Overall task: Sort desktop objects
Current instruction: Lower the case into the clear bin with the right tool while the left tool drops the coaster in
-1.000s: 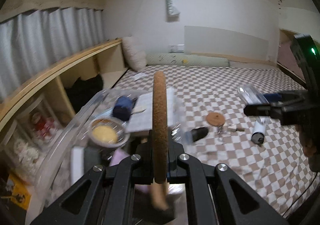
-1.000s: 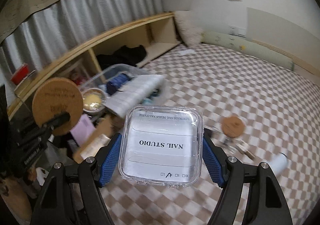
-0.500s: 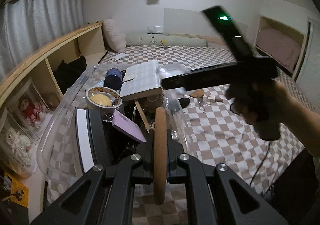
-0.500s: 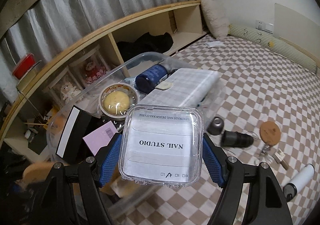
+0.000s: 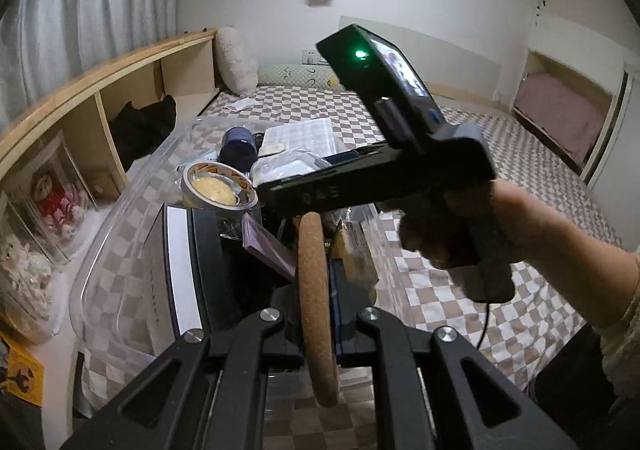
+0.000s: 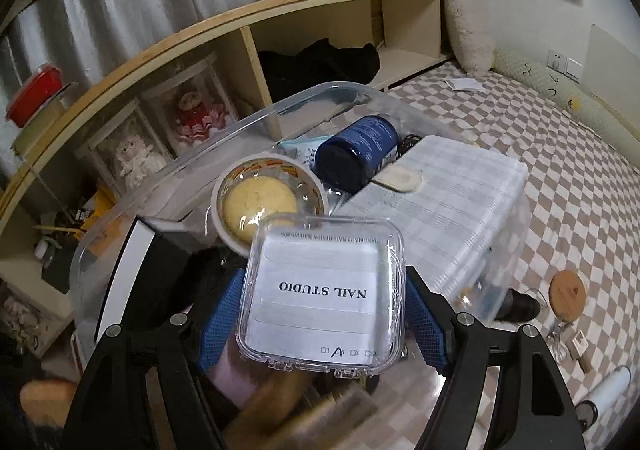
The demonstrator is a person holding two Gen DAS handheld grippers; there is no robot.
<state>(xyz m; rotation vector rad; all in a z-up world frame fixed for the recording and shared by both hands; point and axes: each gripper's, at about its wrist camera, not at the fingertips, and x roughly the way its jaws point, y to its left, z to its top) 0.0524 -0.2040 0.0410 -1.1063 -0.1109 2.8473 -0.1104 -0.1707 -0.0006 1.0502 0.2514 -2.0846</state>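
While my right gripper (image 6: 324, 314) is opening over the clear bin (image 6: 256, 118), the nail box (image 6: 320, 290) sits loose between its jaws; left gripper (image 5: 316, 334) clamps a cork coaster (image 5: 314, 302); another coaster (image 6: 567, 294) and a white tube (image 6: 608, 386) remain on the bed.

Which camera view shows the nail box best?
The right wrist view: the nail box fills the centre, its "NAIL STUDIO" label readable, between the opening right tool's pads. The left wrist view shows only its blurred clear edge.
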